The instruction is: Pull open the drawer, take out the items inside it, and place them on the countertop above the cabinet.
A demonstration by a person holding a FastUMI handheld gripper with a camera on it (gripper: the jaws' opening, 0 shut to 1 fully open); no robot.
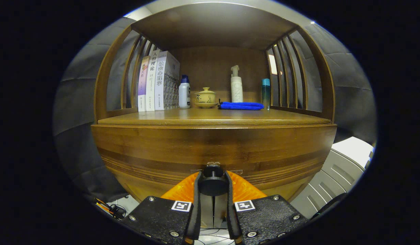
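Observation:
A wooden cabinet has a drawer front [213, 146] that spans the view below its countertop [210, 117]. A round dark knob [213, 183] juts from the drawer front. My gripper [213, 185] is shut on this knob, one finger pressing each side of it. The drawer looks closed or barely out; its inside is hidden.
At the back of the countertop stand three books [157, 81], a small white bottle [184, 92], a lidded yellow cup on a saucer [205, 97], a tall pump bottle [236, 85], a folded blue cloth [241, 105] and a teal bottle [266, 92]. A white unit [342, 166] stands right of the cabinet.

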